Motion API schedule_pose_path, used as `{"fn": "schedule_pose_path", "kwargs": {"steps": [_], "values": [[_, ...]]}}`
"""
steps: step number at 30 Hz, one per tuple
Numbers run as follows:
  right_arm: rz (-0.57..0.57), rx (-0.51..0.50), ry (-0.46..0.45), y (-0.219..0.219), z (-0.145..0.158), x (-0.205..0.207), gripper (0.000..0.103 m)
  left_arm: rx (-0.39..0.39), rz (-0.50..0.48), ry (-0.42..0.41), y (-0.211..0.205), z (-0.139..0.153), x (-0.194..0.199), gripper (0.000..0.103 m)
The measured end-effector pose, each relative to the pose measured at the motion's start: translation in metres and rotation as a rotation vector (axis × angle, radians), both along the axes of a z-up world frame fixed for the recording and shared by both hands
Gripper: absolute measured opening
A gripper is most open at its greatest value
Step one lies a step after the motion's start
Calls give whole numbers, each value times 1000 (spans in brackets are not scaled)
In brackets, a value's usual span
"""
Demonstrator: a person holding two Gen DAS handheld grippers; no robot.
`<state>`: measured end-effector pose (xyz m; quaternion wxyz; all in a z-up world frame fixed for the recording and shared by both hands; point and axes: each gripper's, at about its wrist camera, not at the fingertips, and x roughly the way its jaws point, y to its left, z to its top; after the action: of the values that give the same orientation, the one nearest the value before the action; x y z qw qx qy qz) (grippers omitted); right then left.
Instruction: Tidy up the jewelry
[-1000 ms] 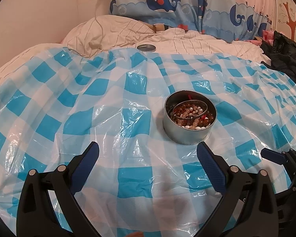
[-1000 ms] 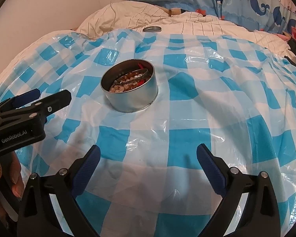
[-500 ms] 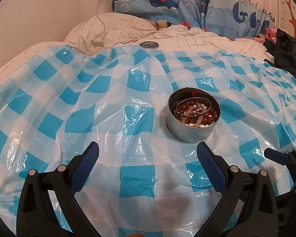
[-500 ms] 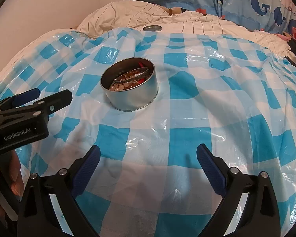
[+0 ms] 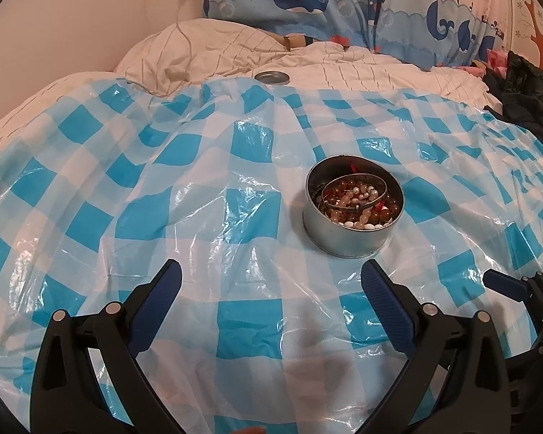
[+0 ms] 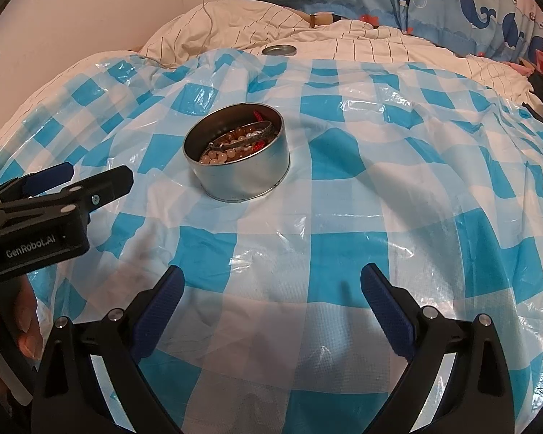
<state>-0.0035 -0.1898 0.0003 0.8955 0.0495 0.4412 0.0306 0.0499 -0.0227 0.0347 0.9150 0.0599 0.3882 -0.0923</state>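
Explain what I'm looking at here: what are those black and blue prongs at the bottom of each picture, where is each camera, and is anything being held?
No robot arm here: a person holds a two-finger gripper in each hand, with a fisheye camera on each looking forward along its fingers. The prongs are those fingers. One picture is from the left gripper, the other from the right gripper; the left one also shows at the edge of the right view. Both are open and hold nothing. On the bed lies a blue checked plastic sheet, and on it a round metal tin with beaded jewelry and a metal bangle inside. The tin's lid lies beyond the sheet's far edge.
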Motion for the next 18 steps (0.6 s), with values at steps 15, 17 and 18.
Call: {"fn": "schedule_pose_path", "kwargs": {"steps": [15,17,18], "values": [[0,-1,1,0,0,0,94,7,1,4,-2,-2,0,95],[0,-1,1,0,0,0,94,8,4,4,-2,-2,0,95],[1,-2,1,0,0,0,94,7,1,5,-2,-2,0,95]]}}
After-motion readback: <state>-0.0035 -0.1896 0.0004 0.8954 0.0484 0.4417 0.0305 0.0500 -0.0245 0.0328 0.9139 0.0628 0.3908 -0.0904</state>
